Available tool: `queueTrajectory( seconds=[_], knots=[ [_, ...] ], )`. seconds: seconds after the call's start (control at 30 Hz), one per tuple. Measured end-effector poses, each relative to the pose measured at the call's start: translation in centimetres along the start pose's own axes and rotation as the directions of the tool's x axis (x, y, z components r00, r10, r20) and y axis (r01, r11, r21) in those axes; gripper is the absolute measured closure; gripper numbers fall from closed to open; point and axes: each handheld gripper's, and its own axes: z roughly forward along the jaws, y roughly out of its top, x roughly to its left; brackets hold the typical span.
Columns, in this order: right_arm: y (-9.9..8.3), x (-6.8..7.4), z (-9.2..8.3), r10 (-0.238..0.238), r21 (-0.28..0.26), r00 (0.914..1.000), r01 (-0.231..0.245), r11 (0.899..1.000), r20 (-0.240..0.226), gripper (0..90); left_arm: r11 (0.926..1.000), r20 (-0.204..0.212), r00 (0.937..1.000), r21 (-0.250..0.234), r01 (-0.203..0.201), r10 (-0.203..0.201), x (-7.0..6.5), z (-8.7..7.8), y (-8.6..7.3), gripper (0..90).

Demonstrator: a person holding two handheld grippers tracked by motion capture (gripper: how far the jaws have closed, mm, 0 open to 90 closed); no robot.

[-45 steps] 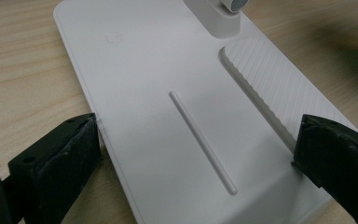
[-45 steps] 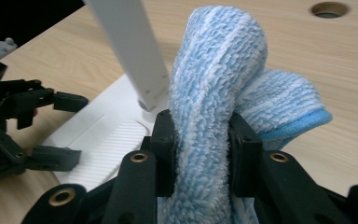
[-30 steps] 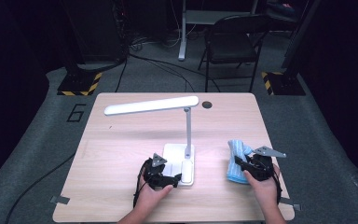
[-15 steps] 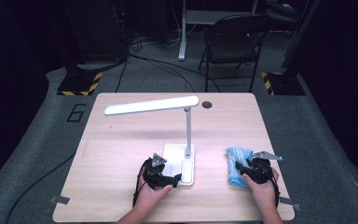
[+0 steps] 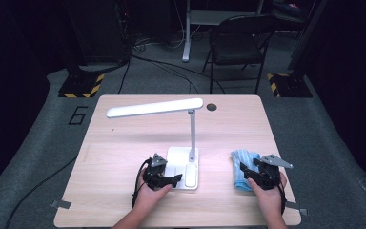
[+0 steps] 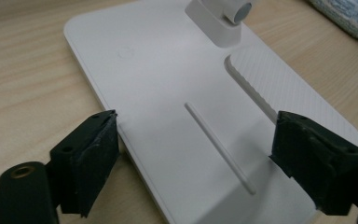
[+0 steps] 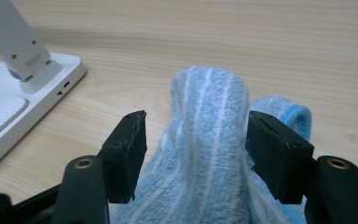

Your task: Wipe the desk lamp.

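The right gripper [image 7: 191, 154] jaws are opening, releasing the blue towel [image 7: 209, 154] onto the bench [image 5: 124, 157]; the left gripper [image 6: 193, 163] jaws are closing, not yet gripping, around the lamp base [image 6: 177, 93], likely steadying it for wiping.

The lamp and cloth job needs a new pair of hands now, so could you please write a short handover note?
Left hand-held gripper: jaws have just been closing, straddling the lamp base, no clamp visible.
Right hand-held gripper: jaws have just been opening, standing either side of the blue towel, not squeezing it.
Lamp stands upright near the table's front edge; towel lies bunched to its right.
Done: towel set down. Left: apparently steadying the base and wiping.
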Motion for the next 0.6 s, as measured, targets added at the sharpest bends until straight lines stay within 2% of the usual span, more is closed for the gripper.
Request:
queueTrajectory(
  seconds=[0.1, 0.13, 0.17, 0.23, 0.27, 0.3, 0.37, 0.4, 0.43, 0.5, 0.53, 0.57, 0.6],
  knots=[
    [-0.3, 1.6, -0.1, -0.033, -0.005, 0.9993, 0.033, 0.999, -0.018, 37.7, 0.9999, 0.002, 0.9999, -0.004, -0.016, 0.016, 0.8, 0.0, 0.3, 16.0],
    [-0.4, 2.1, -0.1, -0.044, -0.007, 0.9987, 0.044, 0.999, -0.025, 37.7, 0.9999, 0.000, 0.9999, 0.003, -0.014, 0.014, 1.0, 0.0, 0.4, 16.0],
    [-0.5, 2.7, -0.1, -0.053, -0.005, 0.9979, 0.053, 0.999, -0.038, 37.7, 0.9999, -0.004, 1.0000, -0.013, 0.002, -0.002, 1.1, 0.2, 0.5, 16.2],
    [-0.7, 3.8, 0.0, -0.070, -0.007, 0.9954, 0.070, 0.998, -0.066, 37.7, 0.9996, 0.000, 0.9998, -0.021, -0.019, 0.019, 1.5, 0.2, 0.7, 17.3],
    [-0.9, 4.4, 0.1, -0.071, -0.001, 0.9943, 0.072, 0.997, -0.080, 37.8, 0.9998, 0.004, 1.0000, -0.020, -0.005, 0.005, 1.6, 0.2, 0.8, 17.9],
    [-1.0, 5.0, 0.2, -0.076, 0.008, 0.9929, 0.077, 0.997, -0.092, 37.9, 0.9992, 0.005, 0.9994, -0.022, -0.033, 0.033, 1.9, 0.3, 1.0, 18.2],
    [-1.3, 5.9, 0.5, -0.095, 0.012, 0.9891, 0.097, 0.995, -0.112, 38.2, 0.9997, 0.018, 0.9998, -0.026, 0.001, -0.001, 2.2, 0.5, 1.2, 19.5],
    [-1.4, 6.3, 0.7, -0.097, 0.022, 0.9868, 0.100, 0.995, -0.130, 38.3, 0.9997, 0.028, 0.9996, -0.021, -0.009, 0.010, 2.5, 0.6, 1.4, 19.6],
    [-1.5, 6.6, 0.9, -0.099, 0.031, 0.9855, 0.104, 0.994, -0.138, 38.4, 0.9998, 0.028, 0.9996, -0.018, -0.001, 0.002, 2.6, 0.7, 1.5, 19.5],
    [-1.7, 7.1, 1.3, -0.114, 0.042, 0.9799, 0.123, 0.992, -0.163, 38.7, 0.9998, 0.021, 0.9998, -0.019, -0.006, 0.006, 2.8, 0.9, 1.7, 19.5],
    [-1.7, 7.4, 1.5, -0.105, 0.049, 0.9798, 0.115, 0.992, -0.170, 38.7, 0.9994, 0.023, 0.9992, -0.013, -0.031, 0.032, 3.2, 1.0, 1.9, 19.6],
    [-1.8, 7.7, 1.7, -0.105, 0.050, 0.9773, 0.116, 0.992, -0.184, 38.7, 0.9996, 0.026, 0.9994, -0.015, -0.023, 0.023, 3.3, 1.1, 2.0, 19.5],
    [-1.9, 8.0, 1.9, -0.102, 0.053, 0.9747, 0.115, 0.992, -0.199, 38.7, 0.9997, 0.016, 0.9998, -0.019, 0.013, -0.012, 3.3, 1.2, 2.1, 19.5]
  ],
)
